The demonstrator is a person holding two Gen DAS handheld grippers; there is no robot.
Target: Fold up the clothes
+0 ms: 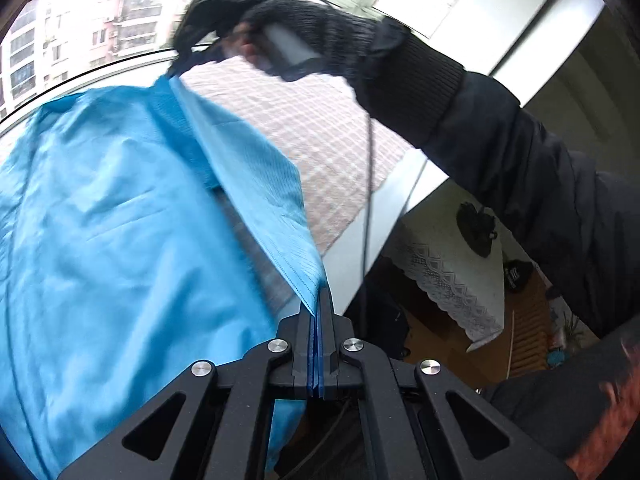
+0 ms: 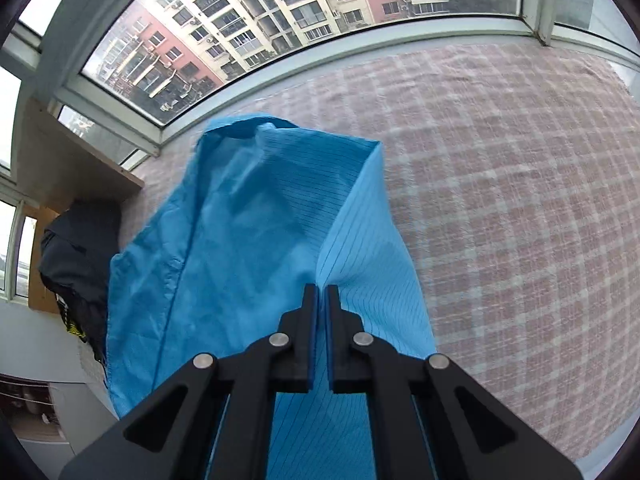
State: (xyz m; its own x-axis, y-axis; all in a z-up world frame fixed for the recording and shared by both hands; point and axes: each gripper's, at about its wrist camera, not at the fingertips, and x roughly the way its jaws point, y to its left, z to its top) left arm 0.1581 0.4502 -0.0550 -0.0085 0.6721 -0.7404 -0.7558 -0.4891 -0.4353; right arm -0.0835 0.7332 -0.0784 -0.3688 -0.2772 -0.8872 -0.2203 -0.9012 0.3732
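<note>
Left wrist view first: taking the blue garment as the landmark, its broad, smooth panel fills the left of the frame, lifted off the checked bed cover that shows pink and white behind and to the right of it. Along the garment's right side a finely striped edge runs taut, down to the left claw, whose fingers are pressed together on that edge with the cloth sandwiched between the blue pads. At the upper end of the same taut edge, above the garment, a black-gloved hand holds the right claw, which meets the cloth there, though blur hides how its fingers stand in this view. Right of the garment and lower, past the bed's edge, stands a table draped in white lace. Right wrist view: the garment hangs from the middle of the frame out to the left, over the bed cover, which spreads to its right. The right claw pinches a striped fold at the garment's near part, its fingers nearly together with cloth passing between them. Left of the garment lies a dark bundle of clothing, touching its left hem. Beyond the garment's far end, a window looks onto apartment blocks.
</note>
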